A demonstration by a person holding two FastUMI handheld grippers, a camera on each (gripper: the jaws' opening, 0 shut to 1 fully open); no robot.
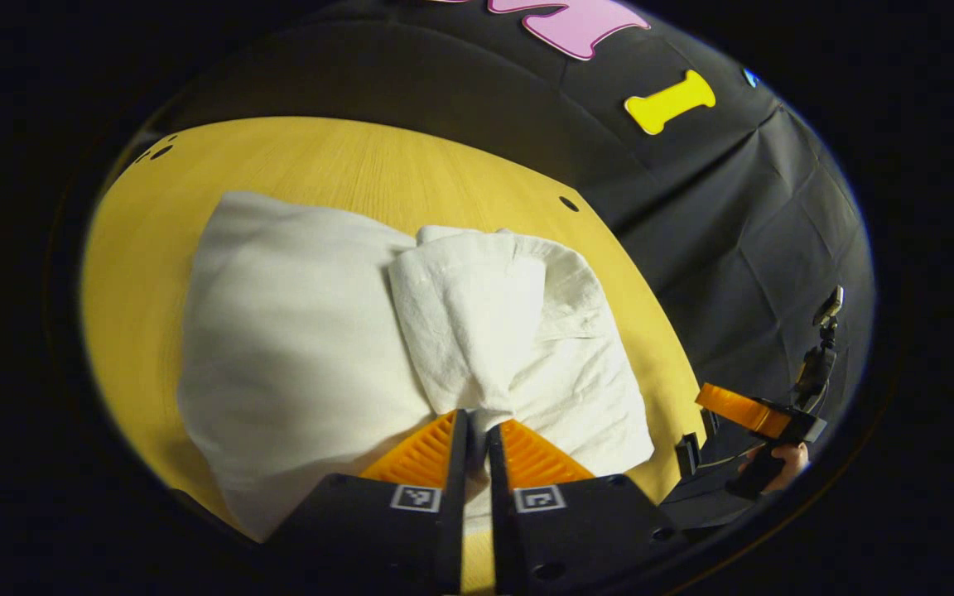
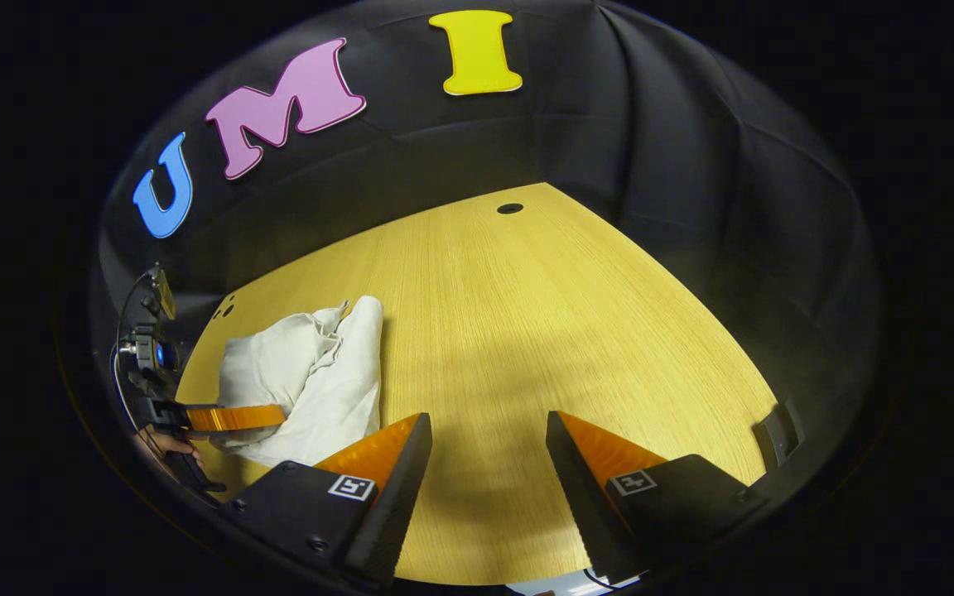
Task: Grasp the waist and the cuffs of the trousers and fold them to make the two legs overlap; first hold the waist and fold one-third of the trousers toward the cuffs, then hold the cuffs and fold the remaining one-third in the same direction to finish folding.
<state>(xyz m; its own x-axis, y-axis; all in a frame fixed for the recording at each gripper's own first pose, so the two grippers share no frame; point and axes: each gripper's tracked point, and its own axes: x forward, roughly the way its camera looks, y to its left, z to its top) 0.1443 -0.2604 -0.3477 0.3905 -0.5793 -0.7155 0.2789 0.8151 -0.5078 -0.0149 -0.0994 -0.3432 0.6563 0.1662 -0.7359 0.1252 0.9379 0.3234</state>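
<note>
White trousers (image 1: 303,348) lie bunched and partly folded on the yellow wooden table (image 1: 146,273). In the left gripper view my left gripper (image 1: 477,424) is shut on a gathered fold of the trousers, which rises from between its fingers and drapes over the pile. The right gripper (image 1: 717,430) shows at the lower right of that view, held by a hand off the table's edge. In the right gripper view my right gripper (image 2: 487,430) stands open over bare table, with the trousers (image 2: 311,381) to its left and the left gripper (image 2: 233,417) at them.
The table has small round holes (image 2: 510,208) near its far edge and at a corner (image 1: 161,152). Black cloth walls close in behind and to the right. A small camera on a stand (image 1: 821,348) hangs near the right wall.
</note>
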